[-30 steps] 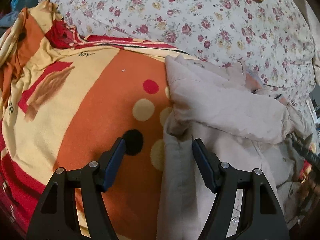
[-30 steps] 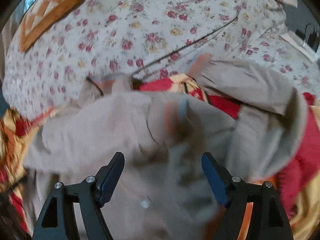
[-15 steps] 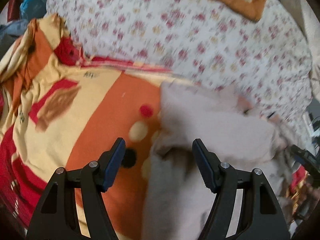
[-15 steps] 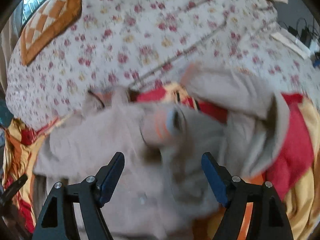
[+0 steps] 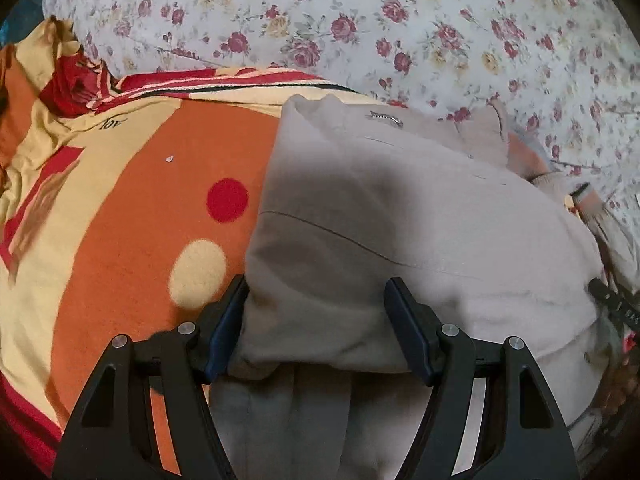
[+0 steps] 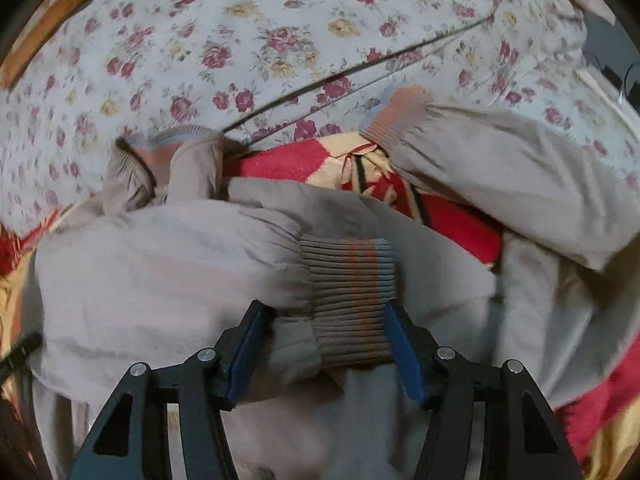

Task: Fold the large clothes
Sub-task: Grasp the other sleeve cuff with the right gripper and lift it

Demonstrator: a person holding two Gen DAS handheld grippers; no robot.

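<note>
A beige jacket point(image 5: 400, 208) lies folded on an orange, red and yellow blanket point(image 5: 132, 220). My left gripper point(image 5: 316, 292) is open, low over the jacket's left folded edge. Cloth lies between its fingers and the left pad touches the fold. In the right wrist view the jacket point(image 6: 160, 260) has one sleeve folded across its body. That sleeve's ribbed cuff point(image 6: 348, 280) sits between the jaws of my right gripper point(image 6: 324, 312), which are closing. The cuff's ribs look unsqueezed. The other sleeve point(image 6: 500, 168) stretches out to the right.
A floral quilt point(image 5: 360, 20) bulges behind the jacket, with a dark cable point(image 6: 360, 68) lying across it. The blanket point(image 6: 452, 216) shows between the jacket's body and the outstretched sleeve. An orange patterned cushion point(image 6: 52, 28) peeks in at the far left.
Both grippers came down and closer to the jacket. The left now straddles the folded edge. The right jaws narrowed around the ribbed cuff.
</note>
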